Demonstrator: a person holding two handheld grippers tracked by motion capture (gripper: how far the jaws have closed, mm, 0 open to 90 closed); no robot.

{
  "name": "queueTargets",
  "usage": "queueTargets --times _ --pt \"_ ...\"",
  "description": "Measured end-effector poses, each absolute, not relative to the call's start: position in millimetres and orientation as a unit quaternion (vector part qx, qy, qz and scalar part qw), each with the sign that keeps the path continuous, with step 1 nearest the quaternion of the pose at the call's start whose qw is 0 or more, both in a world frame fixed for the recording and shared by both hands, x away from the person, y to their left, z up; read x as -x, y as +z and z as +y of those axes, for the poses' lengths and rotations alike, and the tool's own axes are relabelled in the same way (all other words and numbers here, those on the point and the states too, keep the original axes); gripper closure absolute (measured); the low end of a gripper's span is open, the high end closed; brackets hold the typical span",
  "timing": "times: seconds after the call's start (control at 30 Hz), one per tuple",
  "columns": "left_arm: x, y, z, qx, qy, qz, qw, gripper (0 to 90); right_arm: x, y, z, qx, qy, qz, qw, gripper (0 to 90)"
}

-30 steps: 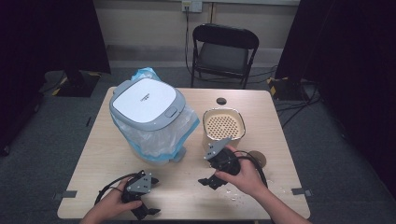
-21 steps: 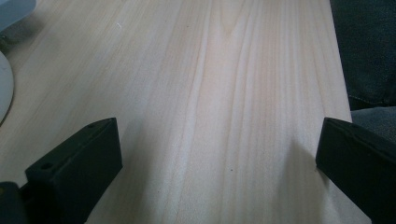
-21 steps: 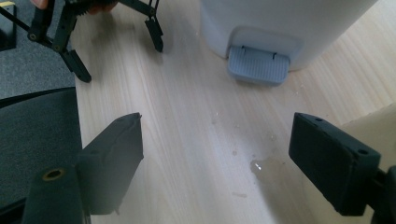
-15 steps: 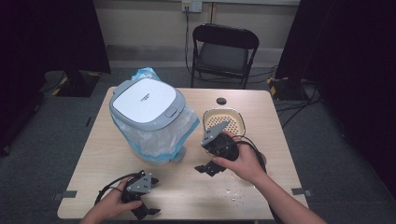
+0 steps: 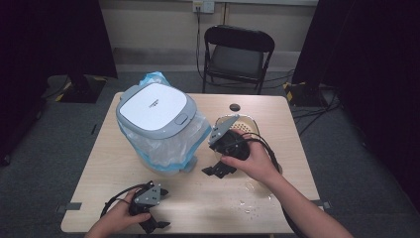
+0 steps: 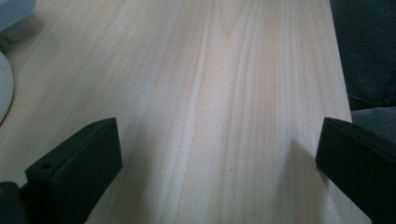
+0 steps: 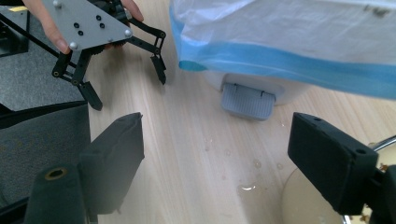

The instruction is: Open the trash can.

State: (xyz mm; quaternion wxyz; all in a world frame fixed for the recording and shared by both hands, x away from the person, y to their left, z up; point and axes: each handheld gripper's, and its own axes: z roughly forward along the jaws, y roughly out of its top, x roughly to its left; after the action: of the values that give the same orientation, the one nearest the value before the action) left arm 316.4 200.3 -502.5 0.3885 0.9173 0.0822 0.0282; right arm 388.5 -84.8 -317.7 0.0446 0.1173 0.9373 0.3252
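- Left gripper (image 5: 148, 225): at the near edge of the table (image 5: 198, 203), held in the person's left hand (image 5: 121, 218); its jaws stand wide over bare wood with nothing between them, as the left gripper view shows.
- Scattered crumbs and wet spots (image 5: 250, 204): on the table near the right forearm; in the right gripper view droplets (image 7: 246, 187) lie on the wood between the jaws.
- Right gripper (image 5: 218, 170): in the right hand (image 5: 252, 161), lifted off the table just beside the bin; its jaws have just been closing somewhat, yet stand apart with nothing gripped.
- Waste bin (image 5: 156, 116): white body and grey-rimmed lid, on the table's left half, lined with a clear bag (image 5: 168, 148) with a blue band; a small line of writing on the lid is too small to read. The grey foot pedal (image 7: 247, 100) faces the right gripper.
- Perforated basket (image 5: 245, 128): pale, round, partly behind the right gripper.
- Small dark disc (image 5: 235, 107): near the far table edge.
- Folding chair (image 5: 236, 54): black, beyond the table against the wall.
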Motion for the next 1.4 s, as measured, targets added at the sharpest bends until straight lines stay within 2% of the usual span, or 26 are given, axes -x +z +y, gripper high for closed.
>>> queueTargets --times 1.4 --pt "-316.3 -501.7 200.4 -0.918 0.026 0.083 0.386 0.0 -415.0 -256.2 -60.0 -0.11 0.324 0.939 0.043 18.0"
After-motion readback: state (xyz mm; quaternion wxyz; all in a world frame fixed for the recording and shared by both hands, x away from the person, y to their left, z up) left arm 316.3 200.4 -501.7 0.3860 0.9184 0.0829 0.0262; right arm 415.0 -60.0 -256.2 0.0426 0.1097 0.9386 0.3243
